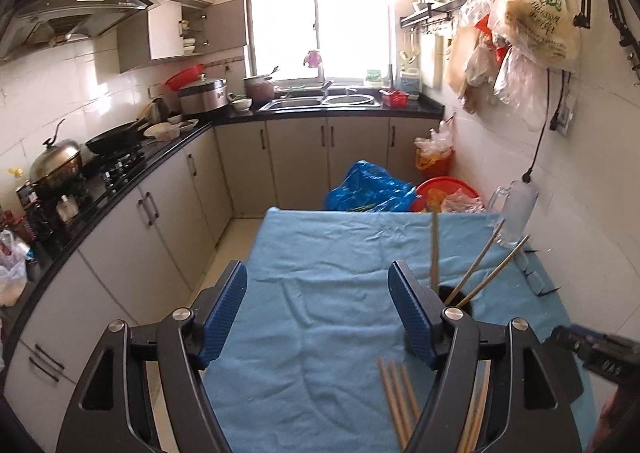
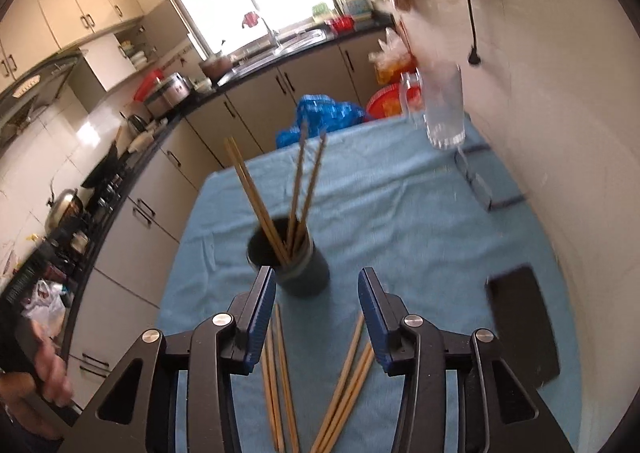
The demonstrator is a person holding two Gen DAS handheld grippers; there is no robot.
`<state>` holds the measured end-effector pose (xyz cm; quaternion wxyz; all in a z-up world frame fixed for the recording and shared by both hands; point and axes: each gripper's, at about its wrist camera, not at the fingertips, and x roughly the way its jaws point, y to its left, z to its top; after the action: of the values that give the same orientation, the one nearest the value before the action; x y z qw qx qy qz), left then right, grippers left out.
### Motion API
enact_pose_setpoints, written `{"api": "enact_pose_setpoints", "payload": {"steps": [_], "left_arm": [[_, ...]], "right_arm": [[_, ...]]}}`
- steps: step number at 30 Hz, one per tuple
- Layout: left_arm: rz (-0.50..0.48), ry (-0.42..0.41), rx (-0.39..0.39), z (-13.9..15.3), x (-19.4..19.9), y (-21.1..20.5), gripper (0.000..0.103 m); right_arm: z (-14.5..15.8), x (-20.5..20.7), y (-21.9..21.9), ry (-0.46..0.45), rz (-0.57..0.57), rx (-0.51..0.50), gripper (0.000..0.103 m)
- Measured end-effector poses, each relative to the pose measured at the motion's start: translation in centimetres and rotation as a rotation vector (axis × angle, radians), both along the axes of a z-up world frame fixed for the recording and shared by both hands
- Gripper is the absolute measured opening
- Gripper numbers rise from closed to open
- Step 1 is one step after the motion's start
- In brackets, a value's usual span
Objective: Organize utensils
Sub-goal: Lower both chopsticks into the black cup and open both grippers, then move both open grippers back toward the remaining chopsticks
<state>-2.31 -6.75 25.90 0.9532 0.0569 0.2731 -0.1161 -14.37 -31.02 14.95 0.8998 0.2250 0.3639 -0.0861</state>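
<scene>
The right claw (image 2: 316, 313) is open wide and holds nothing. The left claw (image 1: 318, 311) is open wide too, and it is empty.

Some chopsticks stand in a dark cup (image 2: 294, 259) near the middle of the desk (image 2: 400, 213). They lean out toward 11 and 1 o'clock. More loose chopsticks (image 2: 280, 385) lie flat on the blue cloth (image 1: 320, 253), at 6 o'clock from the cup, right under the right claw. They point different ways and some cross over each other.

What could go wrong? I think the cup could tip over. It is tall, and the sticks in it lean out, so a bump from a claw or a new stick could knock it down. The loose sticks are thin and round, so one could roll or slip out of a claw's grip. Where they cross, a claw may grab two at once or flick another one away. The cloth has wrinkles, and a stick lying low in a fold may be hard to pinch.

A clear glass mug (image 2: 442, 109) stands at the far right corner, at 1 o'clock from the cup. A flat black thing (image 2: 524, 321) lies at 3 o'clock by the wall.

The room is a small kitchen with a bright window (image 1: 316, 17), a sink (image 1: 320, 101), a stove with pots at 9 o'clock, and bags hanging on the right wall.
</scene>
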Motion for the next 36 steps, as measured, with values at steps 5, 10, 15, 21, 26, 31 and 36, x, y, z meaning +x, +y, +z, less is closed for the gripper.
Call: {"api": "enact_pose_setpoints", "payload": {"steps": [5, 10, 15, 21, 26, 31, 36], "left_arm": [[0.045, 0.007, 0.042, -0.9, -0.7, 2.3, 0.072], [0.103, 0.038, 0.058, -1.6, -0.4, 5.1, 0.072], [0.155, 0.060, 0.075, -2.2, -0.3, 7.8, 0.072], [0.211, 0.084, 0.087, -2.9, 0.0, 10.6, 0.072], [0.246, 0.112, 0.084, -3.6, 0.3, 12.5, 0.072], [0.265, 0.127, 0.084, -4.0, 0.6, 13.6, 0.072], [0.271, 0.146, 0.081, -4.4, 1.3, 14.0, 0.072]], "right_arm": [[-4.7, -0.3, 0.1, 0.118, -0.039, 0.032, 0.047], [-8.0, -0.4, 0.3, 0.200, -0.061, 0.030, 0.047], [-11.1, 0.2, -0.4, 0.282, -0.109, 0.027, 0.046], [-13.9, 0.6, -1.0, 0.351, -0.154, 0.037, 0.046], [-15.2, 1.1, -1.2, 0.384, -0.169, 0.039, 0.045], [-16.2, 1.6, -1.1, 0.406, -0.171, 0.046, 0.041], [-16.3, 2.3, -1.1, 0.397, -0.168, 0.032, 0.041]]}}
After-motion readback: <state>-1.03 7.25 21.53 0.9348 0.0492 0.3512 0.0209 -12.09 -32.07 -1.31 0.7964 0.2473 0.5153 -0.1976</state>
